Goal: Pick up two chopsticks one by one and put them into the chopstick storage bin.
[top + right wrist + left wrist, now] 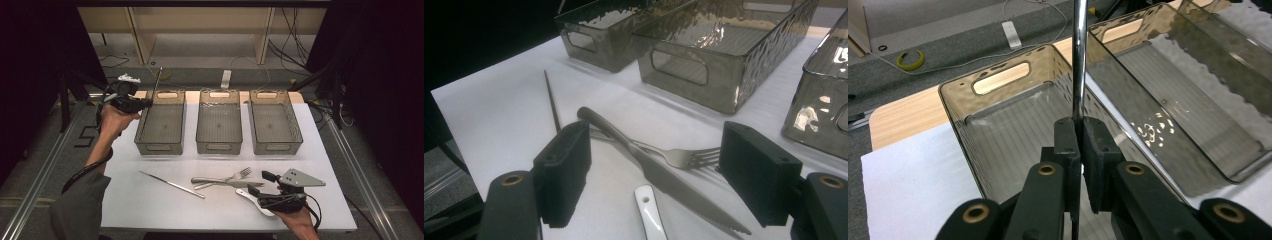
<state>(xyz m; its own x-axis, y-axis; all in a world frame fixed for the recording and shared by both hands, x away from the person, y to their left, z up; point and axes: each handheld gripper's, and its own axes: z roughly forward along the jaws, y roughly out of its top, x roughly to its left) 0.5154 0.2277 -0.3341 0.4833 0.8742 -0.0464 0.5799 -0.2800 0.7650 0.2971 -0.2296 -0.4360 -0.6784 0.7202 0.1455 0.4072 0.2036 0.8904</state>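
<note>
My left gripper (146, 103) is shut on a thin metal chopstick (158, 81) that points up and away over the left bin's (142, 129) far corner. In the left gripper view the chopstick (1079, 60) rises straight from between the closed pads of that gripper (1080, 132), above the smoky bin (955, 107). My right gripper (260, 183) hovers open at the front right, just over the cutlery. Between the wide-open pads of the right gripper (659, 165) lie a knife (664, 177), a fork (684, 157) and a white spoon handle (649, 212).
Three smoky plastic bins stand in a row at the back, the middle one (219, 145) and the right one (299, 131) with nothing in them. A second chopstick (171, 184), the fork (239, 174), the knife (209, 180) and the white spoon (257, 204) lie on the white mat (145, 210).
</note>
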